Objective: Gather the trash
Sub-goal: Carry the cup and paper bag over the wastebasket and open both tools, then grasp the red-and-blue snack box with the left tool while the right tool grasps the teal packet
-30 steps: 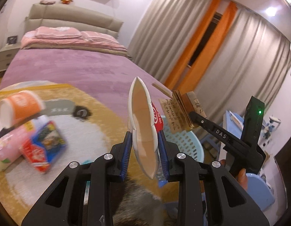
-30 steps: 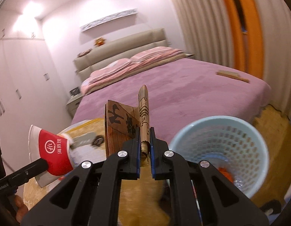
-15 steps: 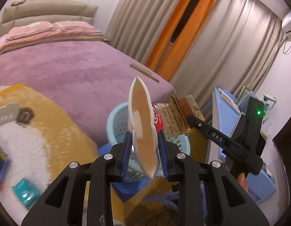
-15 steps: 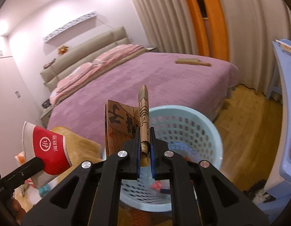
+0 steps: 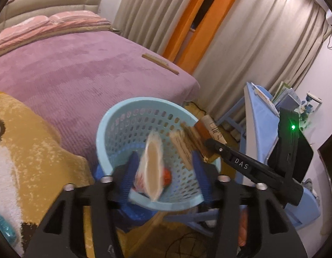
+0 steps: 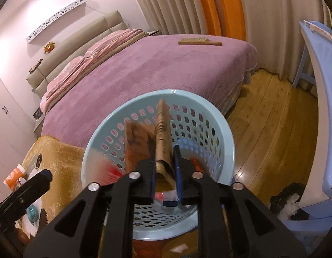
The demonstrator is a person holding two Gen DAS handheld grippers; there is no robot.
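1. The left claw [image 5: 163, 172] is spread wide over the blue basket [image 5: 105, 126], holding nothing.
2. A blurry paper cup [image 5: 152, 167] is between its fingers, not touching them, over the basket's mouth.
3. The right claw [image 6: 165, 172] is partly spread over the same basket [image 6: 228, 142].
4. A brown cardboard piece [image 6: 162, 133] is loose between its fingers.
5. The basket sits by the purple bed [image 6: 166, 64].
6. A brush [image 6: 199, 41] lies on the bed.
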